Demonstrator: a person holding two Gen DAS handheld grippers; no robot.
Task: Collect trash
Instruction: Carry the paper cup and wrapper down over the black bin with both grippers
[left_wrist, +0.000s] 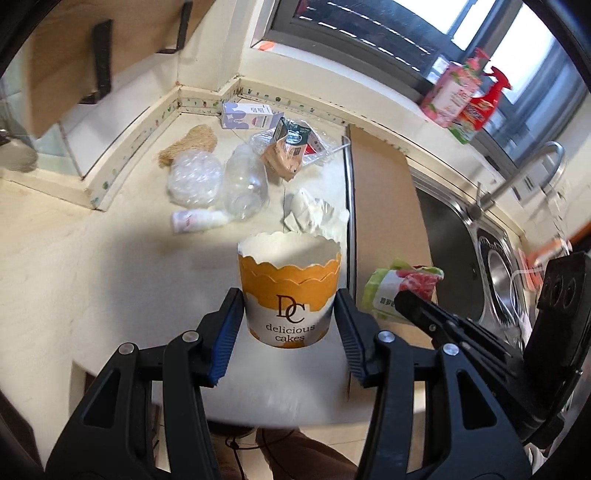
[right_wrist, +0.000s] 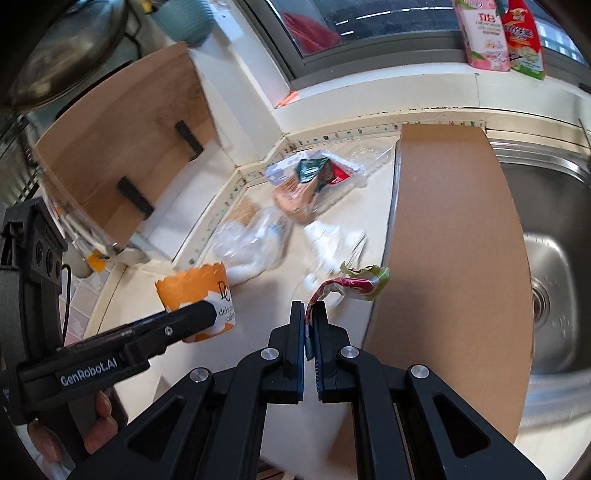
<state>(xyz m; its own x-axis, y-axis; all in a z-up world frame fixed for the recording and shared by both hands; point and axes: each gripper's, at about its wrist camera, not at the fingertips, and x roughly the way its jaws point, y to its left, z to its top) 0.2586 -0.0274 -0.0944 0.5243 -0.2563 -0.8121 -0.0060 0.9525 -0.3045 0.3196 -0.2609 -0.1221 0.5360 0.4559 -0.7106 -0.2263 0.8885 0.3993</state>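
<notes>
My left gripper (left_wrist: 290, 317) is shut on an orange and white paper cake cup (left_wrist: 290, 291) marked "delicious cakes" and holds it upright above the counter; the cup also shows in the right wrist view (right_wrist: 201, 295). My right gripper (right_wrist: 309, 314) is shut on a crumpled green and red wrapper (right_wrist: 354, 282), which also shows in the left wrist view (left_wrist: 400, 284) to the right of the cup. Behind lie a crushed clear bottle (left_wrist: 245, 181), a small white bottle (left_wrist: 197, 220), crumpled white tissue (left_wrist: 314, 214) and a brown drink carton (left_wrist: 286, 149).
A brown cardboard sheet (left_wrist: 384, 199) lies between the counter and the steel sink (right_wrist: 554, 258) on the right. A purple and white box (left_wrist: 249, 116) and a scrubbing pad (left_wrist: 190, 144) sit by the back wall. Cleaner bottles (left_wrist: 461, 96) stand on the windowsill. A wooden shelf (right_wrist: 122, 147) hangs at left.
</notes>
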